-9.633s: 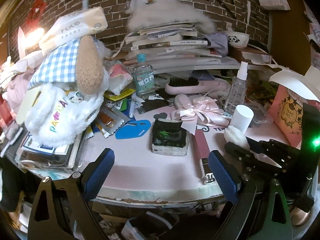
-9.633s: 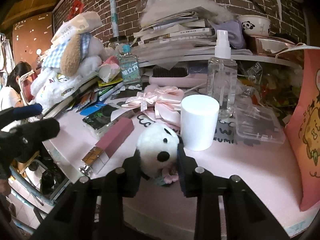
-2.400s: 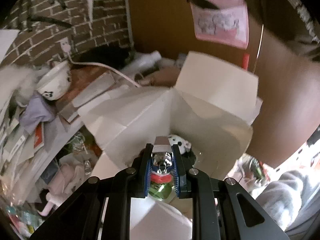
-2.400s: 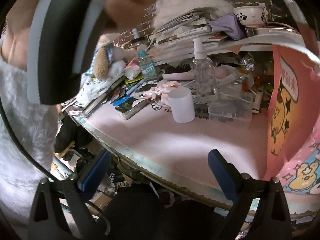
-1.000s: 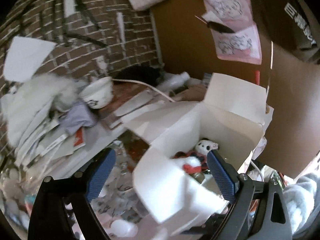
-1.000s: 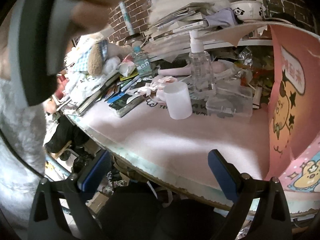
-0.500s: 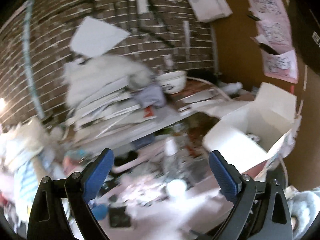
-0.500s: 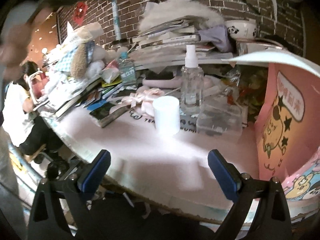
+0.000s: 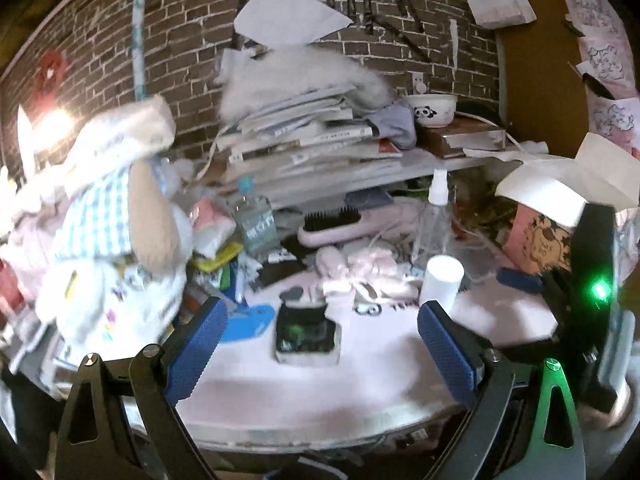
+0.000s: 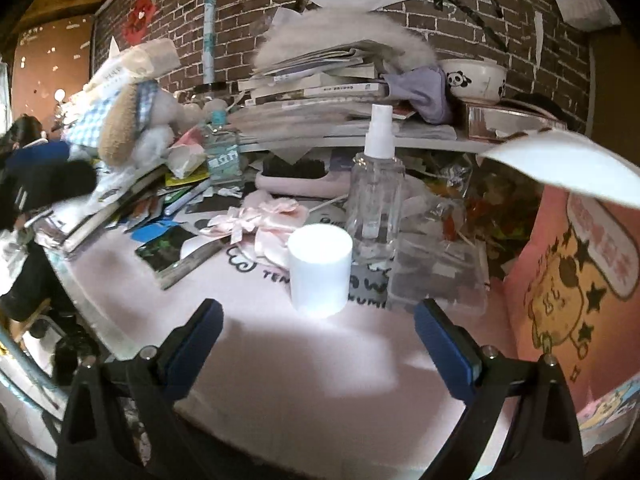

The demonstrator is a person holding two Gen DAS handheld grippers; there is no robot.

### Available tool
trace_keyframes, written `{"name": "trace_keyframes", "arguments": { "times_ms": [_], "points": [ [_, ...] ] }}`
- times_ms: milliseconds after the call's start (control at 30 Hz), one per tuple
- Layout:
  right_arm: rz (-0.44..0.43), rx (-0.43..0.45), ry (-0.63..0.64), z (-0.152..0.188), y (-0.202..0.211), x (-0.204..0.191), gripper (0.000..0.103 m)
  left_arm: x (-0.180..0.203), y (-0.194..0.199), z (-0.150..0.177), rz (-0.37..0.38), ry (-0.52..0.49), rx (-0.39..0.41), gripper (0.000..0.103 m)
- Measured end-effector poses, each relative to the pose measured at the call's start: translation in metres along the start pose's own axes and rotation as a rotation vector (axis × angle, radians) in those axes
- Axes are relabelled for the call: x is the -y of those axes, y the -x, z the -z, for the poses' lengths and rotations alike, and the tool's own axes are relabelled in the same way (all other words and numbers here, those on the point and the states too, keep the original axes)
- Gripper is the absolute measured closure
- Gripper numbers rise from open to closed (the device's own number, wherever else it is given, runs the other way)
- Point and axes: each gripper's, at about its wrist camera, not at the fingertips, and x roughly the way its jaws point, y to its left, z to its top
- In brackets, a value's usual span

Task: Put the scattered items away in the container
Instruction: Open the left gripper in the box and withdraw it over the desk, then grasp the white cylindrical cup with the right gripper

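I'm holding my left gripper (image 9: 320, 344) and right gripper (image 10: 318, 344) spread wide, gripping nothing, at the table's (image 10: 280, 368) near edge. A white cup (image 10: 320, 270) is standing beyond my right fingers, a spray bottle (image 10: 376, 200) just behind it. The box (image 10: 580, 264) is sitting at the right edge.
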Motion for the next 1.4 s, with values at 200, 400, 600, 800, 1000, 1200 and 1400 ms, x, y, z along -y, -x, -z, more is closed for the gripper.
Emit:
{"name": "trace_keyframes", "arguments": {
  "times_ms": [200,400,600,800,1000,1200,1400],
  "points": [
    [0.048,-0.028,0.015,-0.008,-0.016,-0.004,0.015,-0.003,0.003,0.019,0.016,0.028,0.003,0.008],
    [0.099,-0.061,-0.01,-0.016,-0.032,-0.001,0.016,-0.005,-0.004,0.035,0.036,0.061,-0.017,0.008],
    [0.103,-0.09,-0.034,-0.023,-0.046,0.002,0.016,-0.005,-0.008,0.043,0.054,0.074,-0.03,0.008],
    [0.126,-0.084,-0.015,-0.026,-0.051,0.001,0.03,-0.005,-0.009,0.043,0.056,0.076,-0.027,0.008],
    [0.138,-0.063,0.021,-0.024,-0.05,-0.002,0.051,-0.005,-0.01,0.043,0.058,0.077,-0.028,0.008],
    [0.101,-0.085,0.025,-0.02,-0.055,-0.004,0.064,-0.005,-0.01,0.043,0.057,0.08,-0.029,0.008],
    [0.085,-0.073,0.012,-0.02,-0.055,-0.003,0.065,-0.005,-0.012,0.044,0.058,0.083,-0.036,0.008]
  ]
}}
